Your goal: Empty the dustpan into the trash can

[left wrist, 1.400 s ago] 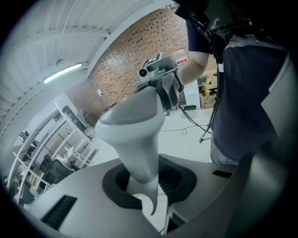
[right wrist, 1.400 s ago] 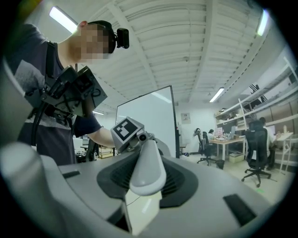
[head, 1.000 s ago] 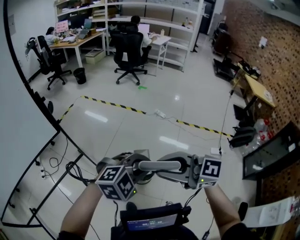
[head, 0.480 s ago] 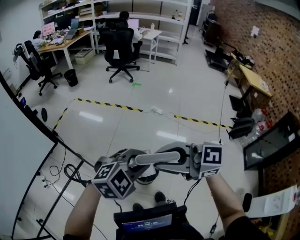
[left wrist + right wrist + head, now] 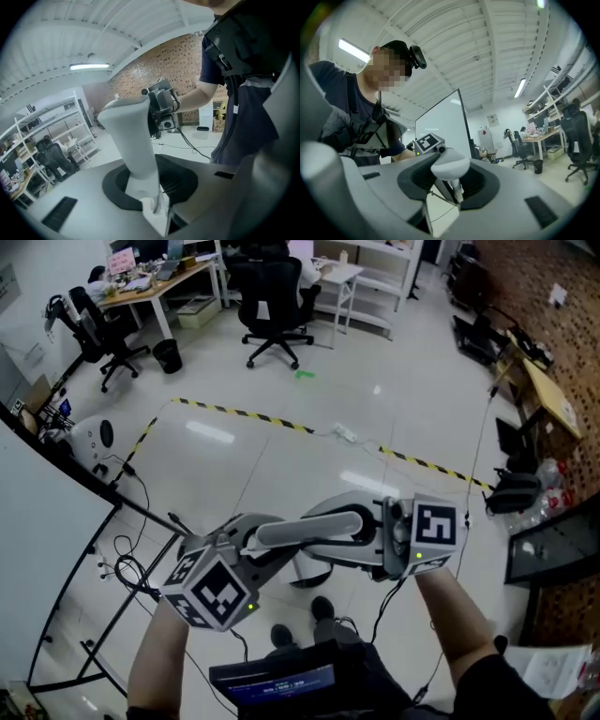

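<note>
The dustpan's long pale grey handle (image 5: 305, 529) lies almost level between my two grippers, above the floor. My left gripper (image 5: 251, 547) is shut on one end; in the left gripper view the handle (image 5: 133, 145) rises from between its jaws (image 5: 157, 208). My right gripper (image 5: 380, 545) is shut on the other end, and the right gripper view shows the handle's rounded white end (image 5: 450, 169) sitting in the jaws (image 5: 457, 194). A rounded grey-white part of the dustpan (image 5: 314, 570) hangs below the handle. What the pan holds is hidden.
A white partition (image 5: 37, 521) with a black frame and cables stands at the left. Yellow-black tape (image 5: 244, 415) crosses the glossy floor. Desks, office chairs (image 5: 272, 296) and a small black bin (image 5: 167, 354) lie far ahead. Tables and bags line the brick wall (image 5: 562, 343) at right.
Both grippers have travelled together across the room with the handle held between them. The partition has come closer on the left, and the handle now tilts down toward the left gripper.
</note>
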`<state>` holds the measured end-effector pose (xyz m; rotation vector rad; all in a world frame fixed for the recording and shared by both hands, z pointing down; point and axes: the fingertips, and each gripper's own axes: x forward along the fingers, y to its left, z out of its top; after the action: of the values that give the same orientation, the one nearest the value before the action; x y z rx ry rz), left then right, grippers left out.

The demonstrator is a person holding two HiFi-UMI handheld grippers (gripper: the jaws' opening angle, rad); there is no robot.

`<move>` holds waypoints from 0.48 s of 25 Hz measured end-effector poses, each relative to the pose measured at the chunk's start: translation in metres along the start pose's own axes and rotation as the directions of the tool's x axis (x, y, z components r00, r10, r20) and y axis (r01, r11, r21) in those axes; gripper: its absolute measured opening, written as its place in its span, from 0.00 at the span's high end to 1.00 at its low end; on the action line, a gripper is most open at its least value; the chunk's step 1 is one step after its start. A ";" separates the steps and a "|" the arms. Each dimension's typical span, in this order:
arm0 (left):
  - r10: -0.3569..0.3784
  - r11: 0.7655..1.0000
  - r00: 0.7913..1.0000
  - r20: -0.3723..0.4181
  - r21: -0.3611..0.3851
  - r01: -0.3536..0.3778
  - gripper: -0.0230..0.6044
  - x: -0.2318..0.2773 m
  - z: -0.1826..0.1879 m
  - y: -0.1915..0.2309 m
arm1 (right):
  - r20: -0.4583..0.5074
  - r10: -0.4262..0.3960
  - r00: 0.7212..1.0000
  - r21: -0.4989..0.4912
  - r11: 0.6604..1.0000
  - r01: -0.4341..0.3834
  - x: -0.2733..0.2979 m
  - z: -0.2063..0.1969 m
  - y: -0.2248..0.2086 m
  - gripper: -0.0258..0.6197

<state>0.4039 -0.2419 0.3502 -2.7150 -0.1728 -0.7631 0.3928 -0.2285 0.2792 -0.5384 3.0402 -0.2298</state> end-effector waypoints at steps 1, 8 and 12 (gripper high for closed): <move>0.015 1.000 1.000 -0.001 -0.006 -0.015 0.84 0.002 0.000 0.006 | 0.014 0.017 1.000 0.004 1.000 -0.017 -0.001 0.002 -0.006 0.74; 0.118 0.990 0.993 -0.009 -0.081 -0.119 0.83 0.011 0.002 0.044 | 0.080 0.107 0.991 0.020 0.994 -0.109 -0.002 0.022 -0.043 0.74; 0.152 0.983 0.988 -0.011 -0.104 -0.153 0.83 0.013 0.003 0.060 | 0.073 0.147 0.987 0.033 0.988 -0.149 -0.003 0.025 -0.055 0.74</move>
<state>0.4281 -0.2972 0.3386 -2.7857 0.0780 -0.7510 0.4159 -0.2825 0.2626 -0.3094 2.9825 -0.2557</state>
